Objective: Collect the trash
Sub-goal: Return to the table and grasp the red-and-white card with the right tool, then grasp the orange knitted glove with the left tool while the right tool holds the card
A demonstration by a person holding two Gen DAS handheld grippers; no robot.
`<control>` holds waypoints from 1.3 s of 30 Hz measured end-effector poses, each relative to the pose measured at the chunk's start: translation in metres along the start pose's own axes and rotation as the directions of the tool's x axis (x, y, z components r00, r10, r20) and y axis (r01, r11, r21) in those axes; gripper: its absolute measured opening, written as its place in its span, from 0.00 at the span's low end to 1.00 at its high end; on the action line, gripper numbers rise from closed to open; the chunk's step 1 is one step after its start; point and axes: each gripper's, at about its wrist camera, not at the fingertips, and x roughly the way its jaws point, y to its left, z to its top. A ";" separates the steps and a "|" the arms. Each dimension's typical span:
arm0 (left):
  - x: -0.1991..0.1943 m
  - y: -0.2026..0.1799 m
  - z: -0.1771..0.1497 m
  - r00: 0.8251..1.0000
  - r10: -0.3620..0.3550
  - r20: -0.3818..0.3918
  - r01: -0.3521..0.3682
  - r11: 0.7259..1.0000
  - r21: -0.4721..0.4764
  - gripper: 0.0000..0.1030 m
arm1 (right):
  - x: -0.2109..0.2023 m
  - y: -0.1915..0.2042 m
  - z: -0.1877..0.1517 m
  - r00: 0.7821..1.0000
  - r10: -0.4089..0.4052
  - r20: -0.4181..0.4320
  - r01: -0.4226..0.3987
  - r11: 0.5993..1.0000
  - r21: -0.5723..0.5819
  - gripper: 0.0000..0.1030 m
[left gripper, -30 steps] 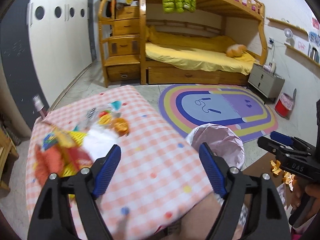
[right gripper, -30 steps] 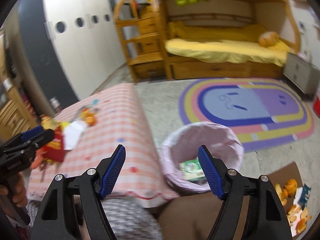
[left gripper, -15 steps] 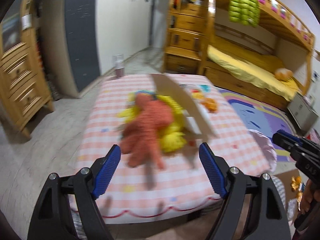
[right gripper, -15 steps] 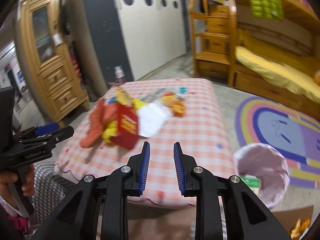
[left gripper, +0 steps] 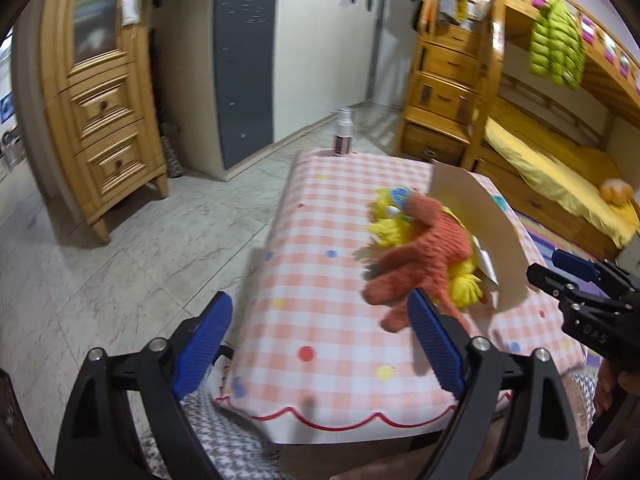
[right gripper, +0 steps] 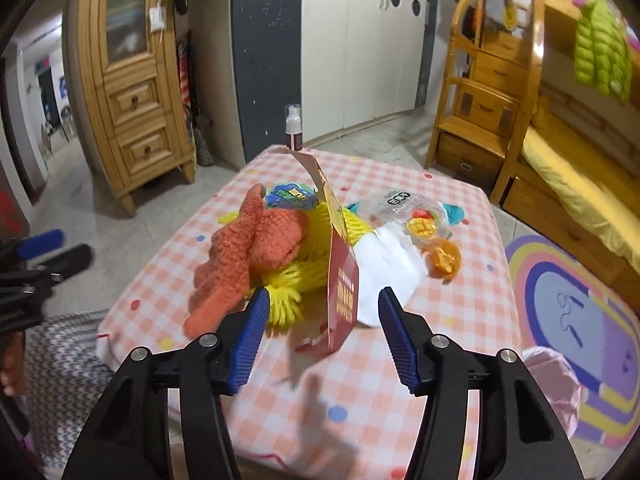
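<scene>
My right gripper [right gripper: 322, 336] hangs with jaws apart before the red box [right gripper: 340, 280], which stands among the trash on the checked table [right gripper: 448, 320]. My left gripper [left gripper: 320, 344] is also apart. I risk tipping the box or snagging the orange glove [right gripper: 248, 256].

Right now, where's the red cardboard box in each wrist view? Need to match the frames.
Left wrist: red cardboard box right of centre, plain back showing, behind the orange foam net.
Right wrist: box at centre, edge-on, red printed face, between the open fingers.
Shared landmark: spray bottle at the table's far edge.
</scene>
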 end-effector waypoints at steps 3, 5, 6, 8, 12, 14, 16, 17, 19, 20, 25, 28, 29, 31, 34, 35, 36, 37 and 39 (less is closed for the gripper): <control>0.000 0.010 0.001 1.000 0.018 0.006 -0.017 1.000 -0.024 0.92 | 0.014 -0.003 0.007 1.000 -0.011 -0.021 0.011 1.000 -0.006 0.56; -0.001 0.014 0.003 1.000 0.028 0.007 -0.028 0.999 -0.032 0.93 | 0.023 -0.004 0.011 0.999 -0.027 -0.039 0.027 1.000 -0.013 0.56; -0.001 0.016 0.003 0.999 0.032 0.009 -0.032 0.999 -0.035 0.93 | 0.027 -0.004 0.012 0.998 -0.036 -0.044 0.036 0.999 -0.013 0.56; -0.003 0.018 0.002 0.999 0.044 0.019 -0.044 0.999 -0.031 0.93 | 0.032 -0.006 0.015 0.998 -0.042 -0.050 0.041 0.999 -0.012 0.55; 0.000 0.014 0.000 0.998 0.054 0.018 -0.054 0.999 0.009 0.93 | 0.045 -0.006 0.014 0.996 -0.057 -0.071 0.055 0.998 -0.035 0.48; 0.002 0.011 -0.002 1.000 0.029 -0.006 -0.029 0.999 0.023 0.93 | 0.050 -0.007 0.012 0.994 -0.067 -0.085 0.064 0.997 -0.038 0.44; 0.005 0.008 -0.005 0.999 0.015 -0.035 -0.014 0.999 0.031 0.93 | 0.054 -0.009 0.011 0.993 -0.069 -0.100 0.065 0.997 -0.037 0.32; 0.005 0.007 -0.006 0.999 0.014 -0.038 -0.013 0.999 0.029 0.93 | 0.054 -0.010 0.010 0.992 -0.069 -0.104 0.065 0.997 -0.037 0.14; 0.006 0.006 -0.008 0.999 0.005 -0.050 -0.005 1.000 0.018 0.93 | 0.049 -0.014 0.009 0.992 -0.080 -0.094 0.078 0.997 -0.025 0.00; 0.006 0.006 -0.009 0.999 0.005 -0.051 -0.004 1.000 0.014 0.93 | 0.040 -0.017 0.010 0.995 -0.074 -0.067 0.074 0.997 -0.009 0.00; 0.004 0.002 -0.009 0.999 0.007 -0.045 -0.006 1.000 0.017 0.93 | -0.003 -0.032 0.018 0.998 -0.053 0.024 0.051 0.996 0.068 0.00; 0.002 -0.008 -0.009 1.000 0.008 -0.019 -0.007 0.998 0.059 0.93 | -0.025 -0.040 0.018 0.998 -0.028 0.058 0.021 0.994 0.111 0.00; 0.001 -0.010 -0.010 1.000 0.000 -0.014 0.001 0.998 0.065 0.93 | -0.030 -0.041 0.016 0.998 -0.020 0.065 0.012 0.993 0.121 0.00; -0.001 -0.012 -0.010 0.999 -0.041 -0.001 0.041 0.997 0.062 0.93 | -0.039 -0.044 0.014 0.997 -0.005 0.073 -0.005 0.990 0.138 0.00; -0.003 -0.014 -0.012 0.998 -0.066 0.003 0.066 0.996 0.057 0.93 | -0.046 -0.045 0.006 0.997 0.012 0.076 -0.024 0.988 0.154 0.00; -0.001 -0.016 -0.011 0.997 -0.074 -0.017 0.075 0.995 0.061 0.93 | -0.048 -0.045 0.003 0.997 0.016 0.078 -0.028 0.987 0.158 0.00; 0.001 -0.016 -0.012 0.998 -0.064 -0.029 0.065 0.996 0.054 0.93 | -0.050 -0.046 0.001 0.997 0.018 0.080 -0.030 0.987 0.161 0.00; 0.002 -0.016 -0.012 0.998 -0.049 -0.027 0.050 0.998 0.040 0.93 | -0.053 -0.047 -0.002 0.996 0.017 0.084 -0.031 0.986 0.164 0.00; 0.003 -0.014 -0.012 1.000 -0.022 -0.021 0.023 0.999 0.022 0.93 | -0.059 -0.049 -0.006 0.996 0.009 0.094 -0.026 0.985 0.173 0.00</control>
